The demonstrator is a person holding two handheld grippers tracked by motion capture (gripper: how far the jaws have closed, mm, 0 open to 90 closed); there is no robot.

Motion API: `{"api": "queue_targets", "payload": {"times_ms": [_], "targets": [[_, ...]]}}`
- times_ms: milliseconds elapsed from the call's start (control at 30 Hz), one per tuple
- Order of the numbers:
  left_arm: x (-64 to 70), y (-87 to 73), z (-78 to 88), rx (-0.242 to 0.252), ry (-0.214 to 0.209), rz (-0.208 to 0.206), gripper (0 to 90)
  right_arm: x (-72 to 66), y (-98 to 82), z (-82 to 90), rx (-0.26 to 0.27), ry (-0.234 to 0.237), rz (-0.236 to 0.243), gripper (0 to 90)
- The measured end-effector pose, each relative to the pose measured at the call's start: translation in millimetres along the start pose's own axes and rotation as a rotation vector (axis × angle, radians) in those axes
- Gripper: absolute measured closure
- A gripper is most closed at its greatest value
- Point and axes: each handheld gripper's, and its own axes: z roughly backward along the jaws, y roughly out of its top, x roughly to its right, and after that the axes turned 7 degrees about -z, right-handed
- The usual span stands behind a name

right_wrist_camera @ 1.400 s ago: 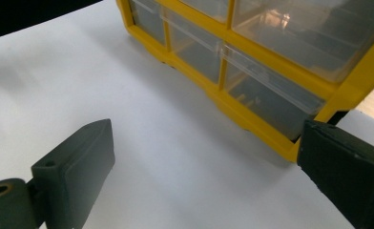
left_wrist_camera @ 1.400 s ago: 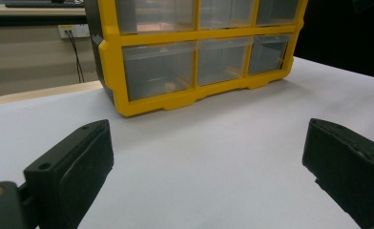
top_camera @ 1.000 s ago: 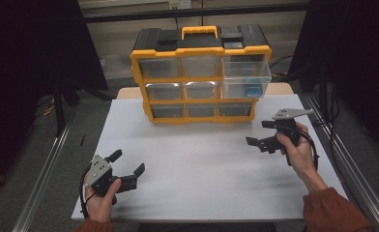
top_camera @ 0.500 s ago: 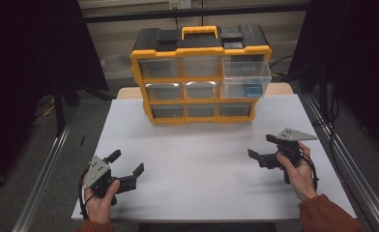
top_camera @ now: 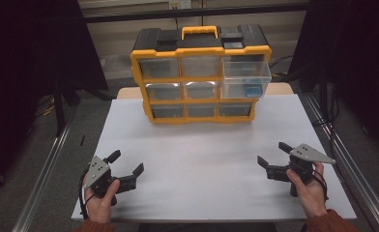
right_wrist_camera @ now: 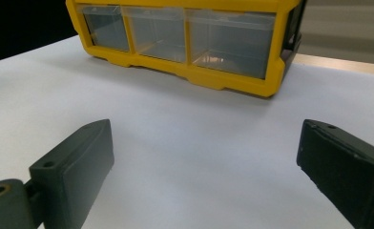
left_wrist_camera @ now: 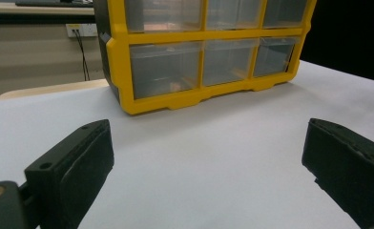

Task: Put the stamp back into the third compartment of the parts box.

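Observation:
A yellow and black drawer organizer [top_camera: 200,47] stands at the back middle of the white table [top_camera: 202,145]. Its top right clear drawer [top_camera: 246,72] is pulled out, with something blue [top_camera: 251,90] inside. My left gripper [top_camera: 126,162] rests near the front left corner, held in a hand, open and empty. My right gripper [top_camera: 272,154] sits near the front right, also open with nothing in it. In the left gripper view the gripper [left_wrist_camera: 209,138] faces the organizer's lower drawers [left_wrist_camera: 168,69] across bare table. The right gripper view shows that gripper [right_wrist_camera: 206,133] facing the bottom row [right_wrist_camera: 230,40] likewise.
Metal rails run along the table's left side [top_camera: 47,179] and right side [top_camera: 342,159]. Dark curtains hang on both sides. Cables lie on the floor at the left. The white sheet between the grippers and the organizer is open room.
My right gripper has come back toward the front edge of the table and lower, still open. The left gripper has stayed where it was.

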Motion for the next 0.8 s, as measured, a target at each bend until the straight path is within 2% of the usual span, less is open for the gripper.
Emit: {"api": "queue_targets", "payload": {"times_ms": [33,100,133,167,367,400,467,500,567,600,667,700,733,800], "targets": [[-0.4,-0.3,0.2,0.004,-0.013,0.006,3.6,1.0,-1.7,2.3,0.003,-0.004,-0.002,5.3],[0.1,-0.5,1.7,0.005,-0.002,0.01,3.6,2.4,-5.4,5.8,0.014,-0.031,-0.001,5.3],[0.0,-0.5,2.2,0.007,-0.007,0.011,3.5,3.5,-8.3,9.0,0.015,-0.022,-0.01,5.3],[-0.2,-0.4,2.7,0.006,-0.007,0.009,3.5,3.9,-12.4,12.4,0.019,-0.042,-0.007,5.4],[-1.0,-1.9,6.4,0.008,-0.005,0.012,3.4,4.2,-16.6,25.1,0.038,-0.045,-0.025,5.4],[-1.2,-2.1,6.6,0.009,-0.009,0.015,3.2,5.2,-18.0,28.6,0.046,-0.057,-0.027,5.4],[-1.1,-2.2,7.5,0.007,0.004,0.015,3.2,4.8,-18.9,34.1,0.057,-0.07,-0.016,5.3],[-1.3,-2.4,8.4,0.009,-0.008,0.016,3.2,3.9,-18.6,39.7,0.068,-0.074,0.008,5.1],[-1.6,-1.8,8.7,0.016,-0.003,0.017,3.2,3.8,-18.5,45.4,0.089,-0.072,0.016,4.5],[-1.3,-1.5,8.5,0.022,-0.009,0.025,3.2,3.8,-18.5,45.4,0.089,-0.072,0.016,4.5],[-0.3,-0.8,6.8,0.03,-0.026,0.015,2.7,5.7,-16.8,46.8,0.111,-0.068,0.027,4.0],[-0.2,-0.9,5.9,0.018,-0.035,0.0,2.8,8.3,-15.0,42.3,0.116,-0.061,0.013,4.1],[0.7,-0.7,5.2,0.017,-0.029,0.012,2.8,8.3,-15.0,42.3,0.116,-0.061,0.013,4.1],[1.1,0.1,4.2,0.029,-0.032,0.007,2.7,9.0,-14.7,37.7,0.107,-0.054,0.001,4.1]]}}
